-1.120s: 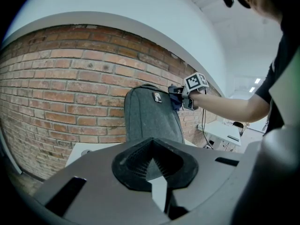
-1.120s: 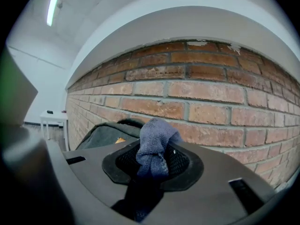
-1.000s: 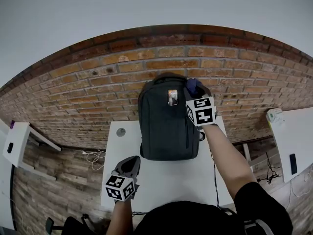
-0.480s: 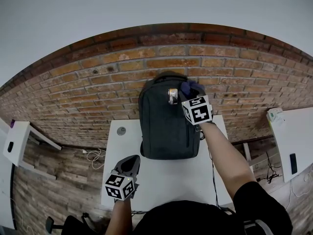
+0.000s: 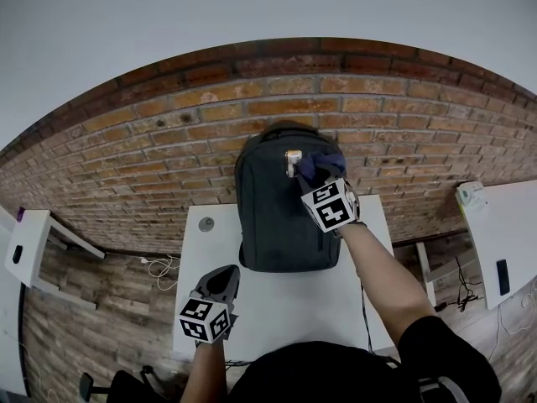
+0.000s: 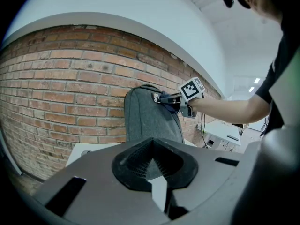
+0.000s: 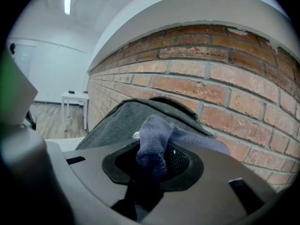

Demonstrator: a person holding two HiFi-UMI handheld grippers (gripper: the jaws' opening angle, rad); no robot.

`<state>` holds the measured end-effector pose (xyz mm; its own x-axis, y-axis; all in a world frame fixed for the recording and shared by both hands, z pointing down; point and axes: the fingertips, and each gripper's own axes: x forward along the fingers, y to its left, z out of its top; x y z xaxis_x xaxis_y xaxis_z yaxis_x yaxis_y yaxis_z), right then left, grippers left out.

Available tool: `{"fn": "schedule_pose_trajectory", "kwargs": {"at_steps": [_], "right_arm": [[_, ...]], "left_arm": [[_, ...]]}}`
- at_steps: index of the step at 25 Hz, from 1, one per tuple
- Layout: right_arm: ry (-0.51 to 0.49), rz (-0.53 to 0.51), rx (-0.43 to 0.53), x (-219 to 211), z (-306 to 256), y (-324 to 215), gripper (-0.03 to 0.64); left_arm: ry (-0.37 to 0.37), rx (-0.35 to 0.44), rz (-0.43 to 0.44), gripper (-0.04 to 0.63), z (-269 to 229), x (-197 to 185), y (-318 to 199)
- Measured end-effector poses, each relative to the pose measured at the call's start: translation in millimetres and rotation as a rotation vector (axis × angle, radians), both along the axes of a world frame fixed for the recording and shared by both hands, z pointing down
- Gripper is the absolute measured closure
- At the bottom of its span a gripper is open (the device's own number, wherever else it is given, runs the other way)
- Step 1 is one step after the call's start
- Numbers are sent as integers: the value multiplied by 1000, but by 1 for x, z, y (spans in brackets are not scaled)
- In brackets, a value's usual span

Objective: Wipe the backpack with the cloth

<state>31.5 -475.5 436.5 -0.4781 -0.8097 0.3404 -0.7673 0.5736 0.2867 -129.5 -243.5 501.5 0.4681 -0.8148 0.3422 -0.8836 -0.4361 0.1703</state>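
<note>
A dark grey backpack [image 5: 281, 217] stands upright on the white table [image 5: 277, 305], leaning against the brick wall. My right gripper [image 5: 309, 173] is shut on a blue cloth [image 5: 317, 164] and presses it against the backpack's upper front, beside a small light tag [image 5: 293, 159]. In the right gripper view the cloth [image 7: 154, 146] bunches between the jaws with the backpack [image 7: 119, 121] just behind. My left gripper [image 5: 220, 285] hovers low over the table's front left, shut and holding nothing. The left gripper view shows the backpack [image 6: 147, 118] ahead and the right gripper [image 6: 165, 99] on it.
A small round grommet [image 5: 207, 225] sits in the table's back left corner. A brick wall [image 5: 151, 158] runs behind the table. Other white tables [image 5: 503, 233] stand to the right and at the far left [image 5: 25, 246]. Cables [image 5: 164, 271] lie on the wooden floor.
My right gripper has slid the cloth leftward and slightly down across the top of the backpack. The left gripper has stayed where it was.
</note>
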Motion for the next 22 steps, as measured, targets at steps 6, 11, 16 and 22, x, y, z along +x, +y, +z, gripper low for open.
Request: {"fn": "schedule_pose_trajectory", "kwargs": {"at_steps": [6, 11, 16, 22], "right_arm": [[-6, -29, 0, -3, 14, 20, 506], [-31, -52, 22, -4, 24, 39, 506], [-79, -65, 13, -2, 38, 56, 506], [-119, -64, -29, 3, 57, 77, 506]], "left_arm": [[-1, -1, 6, 604, 1, 3, 2], [3, -3, 5, 604, 3, 4, 2], [5, -3, 11, 604, 3, 7, 2], [-1, 3, 13, 604, -1, 7, 2]]}}
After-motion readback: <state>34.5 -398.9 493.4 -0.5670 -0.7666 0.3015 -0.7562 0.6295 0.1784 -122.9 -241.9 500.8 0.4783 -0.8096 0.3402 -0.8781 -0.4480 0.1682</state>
